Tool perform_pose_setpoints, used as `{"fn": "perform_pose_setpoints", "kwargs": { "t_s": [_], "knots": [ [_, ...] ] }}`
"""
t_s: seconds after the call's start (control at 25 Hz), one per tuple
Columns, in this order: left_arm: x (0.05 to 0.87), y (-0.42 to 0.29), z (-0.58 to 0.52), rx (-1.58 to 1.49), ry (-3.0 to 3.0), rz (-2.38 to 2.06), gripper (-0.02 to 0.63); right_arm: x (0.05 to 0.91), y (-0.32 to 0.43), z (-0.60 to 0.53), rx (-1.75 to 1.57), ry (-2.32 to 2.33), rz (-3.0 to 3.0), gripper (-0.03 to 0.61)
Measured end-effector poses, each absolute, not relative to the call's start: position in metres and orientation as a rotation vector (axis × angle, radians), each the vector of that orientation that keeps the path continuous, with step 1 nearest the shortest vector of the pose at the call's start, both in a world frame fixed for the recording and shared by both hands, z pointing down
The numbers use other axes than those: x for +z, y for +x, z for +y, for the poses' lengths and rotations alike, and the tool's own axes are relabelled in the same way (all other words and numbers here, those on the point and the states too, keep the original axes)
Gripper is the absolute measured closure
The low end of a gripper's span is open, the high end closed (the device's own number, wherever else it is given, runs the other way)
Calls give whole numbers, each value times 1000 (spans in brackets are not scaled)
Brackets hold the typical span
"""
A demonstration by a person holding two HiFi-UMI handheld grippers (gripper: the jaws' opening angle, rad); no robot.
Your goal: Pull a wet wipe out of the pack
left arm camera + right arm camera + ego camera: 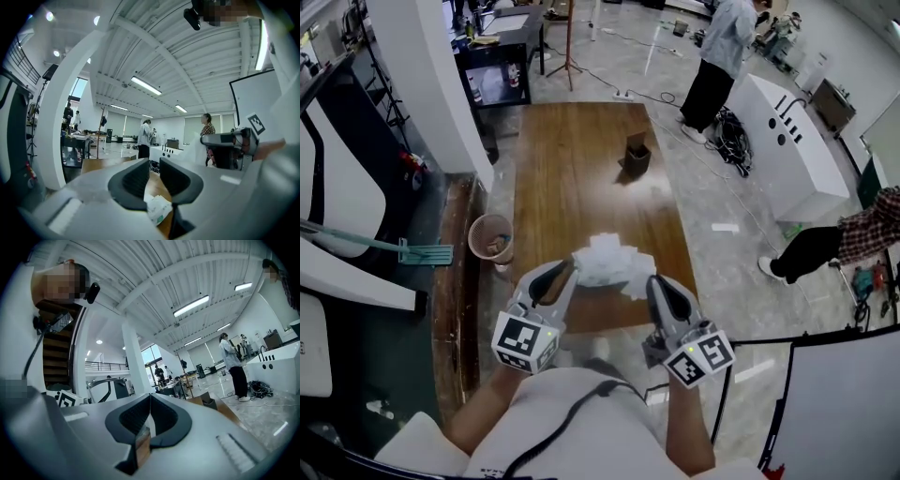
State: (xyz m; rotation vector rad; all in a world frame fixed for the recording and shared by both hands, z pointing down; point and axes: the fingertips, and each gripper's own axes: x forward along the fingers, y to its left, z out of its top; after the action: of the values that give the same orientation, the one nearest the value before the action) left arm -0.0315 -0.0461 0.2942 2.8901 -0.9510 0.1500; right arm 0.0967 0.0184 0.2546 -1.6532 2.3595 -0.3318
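The right claw (150, 398) is clenched. Its 2 dark pads meet at the tips, and a thin pale edge shows pinched lower down between them, which I read as the white crumpled wet wipe (605, 258). The left claw (154, 162) stands released, its pads a narrow slit apart. Only wood shows through the slit, and nothing is pressed between the pads.

In the head view the 2 claws are held up side by side with the wipe bunched between their tips. It touches the right claw's tip and reaches as far as the left one's, but only the right seems to have a hold on it. In the left gripper view the wipe shows as a pale sheet just beside the right claw.

Below the left claw's slit a white soft pack with green print (157, 209) shows against the long brown wooden counter (581, 169). It seems to lie there, held by neither claw. No view shows whether a corner of the wipe is joined to it.

Farther out, a small dark brown box (637, 156) stands toward the counter's far end. A round brown bin (490, 236) sits on the floor beside the counter.

Judged from this, the pull is done or all but done: 1 wipe is up in the air, away from the pack. What is left is to make sure it is wholly free, and perhaps to spread it or lay it down.
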Motion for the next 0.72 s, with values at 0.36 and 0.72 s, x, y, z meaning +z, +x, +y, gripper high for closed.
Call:
{"fn": "perform_pose_setpoints", "kwargs": {
  "t_s": [0.36,0.72],
  "knots": [
    [283,-44,-51,103,2898,-990,585,244,92,19,-267,-1703,2356,566],
    [283,-44,-57,104,2901,-982,607,246,91,16,-266,-1723,2349,568]
  ]
}}
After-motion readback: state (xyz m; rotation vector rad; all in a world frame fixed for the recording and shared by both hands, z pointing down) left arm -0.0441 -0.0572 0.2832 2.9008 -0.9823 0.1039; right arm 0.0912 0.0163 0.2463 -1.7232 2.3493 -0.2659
